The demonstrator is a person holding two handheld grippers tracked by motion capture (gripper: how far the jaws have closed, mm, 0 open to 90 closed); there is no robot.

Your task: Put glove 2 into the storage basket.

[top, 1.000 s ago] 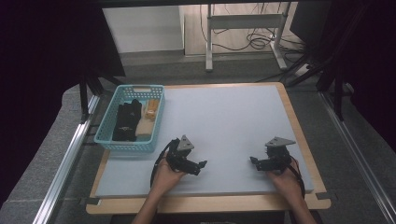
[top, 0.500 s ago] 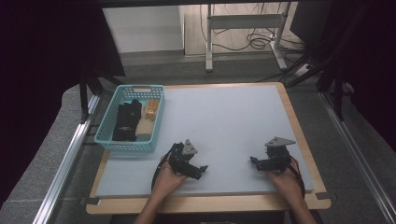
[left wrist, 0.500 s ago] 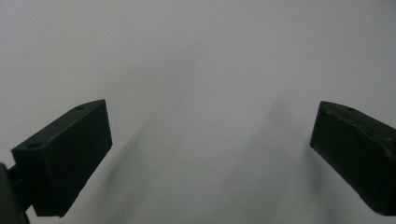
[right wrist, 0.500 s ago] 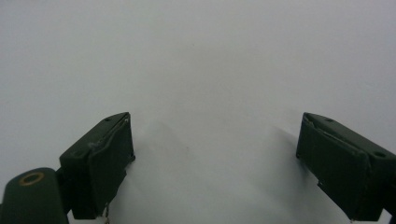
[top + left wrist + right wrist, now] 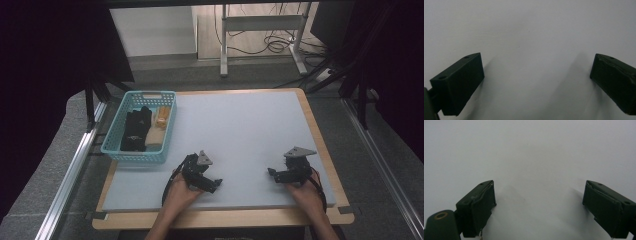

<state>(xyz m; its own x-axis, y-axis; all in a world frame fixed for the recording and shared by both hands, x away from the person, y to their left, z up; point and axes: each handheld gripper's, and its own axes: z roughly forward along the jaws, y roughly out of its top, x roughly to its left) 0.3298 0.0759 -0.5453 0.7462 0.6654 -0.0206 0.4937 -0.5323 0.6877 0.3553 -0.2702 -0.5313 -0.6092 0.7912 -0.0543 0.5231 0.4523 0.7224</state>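
Soft gloves (image 5: pixel 141 129) in the left-edge basket (image 5: pixel 113 146) look light, best pinched at a cuff; both grippers' jaws gape empty.

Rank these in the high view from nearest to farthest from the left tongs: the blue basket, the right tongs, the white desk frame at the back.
1. Blue basket, just up-left of the left tongs.
2. Right tongs, across the table to the right.
3. White desk frame, far back on the floor.
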